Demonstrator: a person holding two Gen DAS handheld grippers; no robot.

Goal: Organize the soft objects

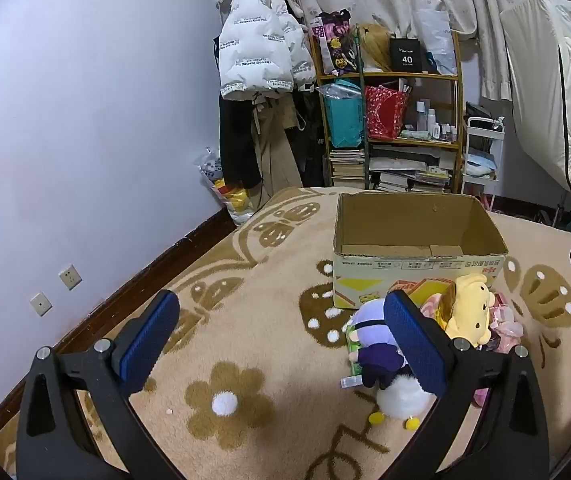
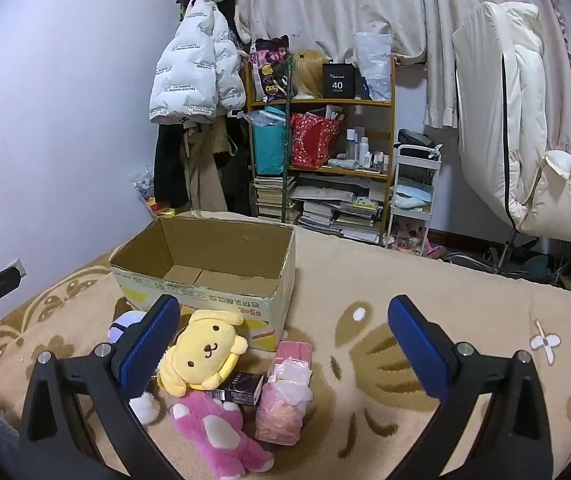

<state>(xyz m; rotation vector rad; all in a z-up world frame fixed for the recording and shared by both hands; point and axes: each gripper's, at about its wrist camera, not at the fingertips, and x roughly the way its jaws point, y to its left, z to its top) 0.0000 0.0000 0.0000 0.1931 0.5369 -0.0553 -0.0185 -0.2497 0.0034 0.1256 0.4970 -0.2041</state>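
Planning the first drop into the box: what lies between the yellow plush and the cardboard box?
Nothing; in the right wrist view the yellow plush lies right against the front wall of the cardboard box.

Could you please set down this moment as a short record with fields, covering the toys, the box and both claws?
surface: patterned beige blanket
container: open cardboard box, nothing visible inside
toys in front of box: yellow dog plush, pink plush, purple-and-white plush
other items: pink packets, small dark box
left claw: open, holding nothing
right claw: open, holding nothing
progress: no toy in the box yet
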